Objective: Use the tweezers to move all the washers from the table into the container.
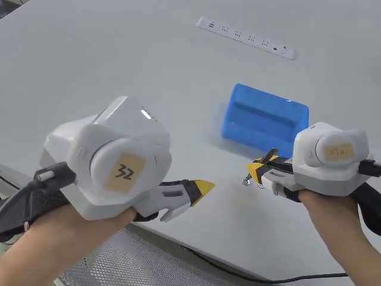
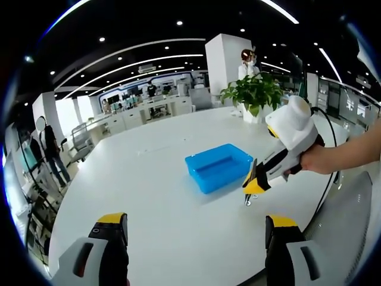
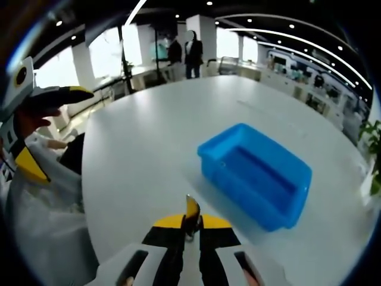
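While a blue rectangular plastic container sits at two o'clock on the white office tabletop, the left gripper gapes; the right gripper clamps slim metal tweezers.

- Saw plain bright blue on container.
- Logged white, no pattern, on table and power strip.
- Noted white shell, black jaws, yellow tips on left gripper; tan label, dark digits.
- Saw same white, black, yellow on right gripper.
- Marked tweezers dull metal grey.
- Logged black cable, grey dotted mesh.
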Motion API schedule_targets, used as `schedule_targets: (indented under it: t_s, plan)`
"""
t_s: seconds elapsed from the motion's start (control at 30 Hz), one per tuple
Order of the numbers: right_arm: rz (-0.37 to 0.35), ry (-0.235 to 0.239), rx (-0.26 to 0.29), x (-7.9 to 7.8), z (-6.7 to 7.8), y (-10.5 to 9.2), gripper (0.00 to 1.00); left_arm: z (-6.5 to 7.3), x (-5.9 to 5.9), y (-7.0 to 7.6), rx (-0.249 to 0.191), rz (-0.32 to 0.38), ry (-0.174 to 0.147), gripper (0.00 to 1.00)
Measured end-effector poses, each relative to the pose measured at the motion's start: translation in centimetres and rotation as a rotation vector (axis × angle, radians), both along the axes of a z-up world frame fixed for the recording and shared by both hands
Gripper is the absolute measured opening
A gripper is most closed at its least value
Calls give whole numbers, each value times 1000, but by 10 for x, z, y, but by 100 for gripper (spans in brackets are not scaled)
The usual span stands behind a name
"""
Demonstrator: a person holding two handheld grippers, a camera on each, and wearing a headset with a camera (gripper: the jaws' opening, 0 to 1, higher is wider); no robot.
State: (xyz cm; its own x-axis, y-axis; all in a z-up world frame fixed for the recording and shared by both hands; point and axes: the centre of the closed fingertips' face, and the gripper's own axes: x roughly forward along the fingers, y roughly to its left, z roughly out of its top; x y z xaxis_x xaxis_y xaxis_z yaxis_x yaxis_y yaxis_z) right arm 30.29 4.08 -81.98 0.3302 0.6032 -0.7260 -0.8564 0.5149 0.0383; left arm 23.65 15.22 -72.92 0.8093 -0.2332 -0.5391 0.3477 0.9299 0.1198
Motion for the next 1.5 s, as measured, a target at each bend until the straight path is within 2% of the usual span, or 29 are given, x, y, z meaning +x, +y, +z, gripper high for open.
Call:
schedule_targets:
  t_s: [0.23,0.4,0.63,0.83,0.97,1.1,1.23,1.5]
  plan:
    - [28,-25,-24,4,-3,0,4,1,-1,0,8,0,-2,98]
    - [24,-14,-27,5,-4,-2,3,2,0,0,14,-4,-3,98]
    - [5,-6,18,5,12,1,3,10,4,1,22,-9,-23,98]
    - [1,-29,33,11,25,0,4,12,4,-2,16,-18,-29,99]
    - [-15,-57,38,21,34,-3,4,12,4,-2,21,-24,-27,99]
    - [-41,-95,60,33,48,-5,4,15,5,-1,35,-28,-38,99]
    - [-61,-133,73,45,62,-4,4,16,5,0,28,-26,-40,99]
    - [-88,-181,76,67,68,-3,4,17,4,-3,41,-38,-43,99]
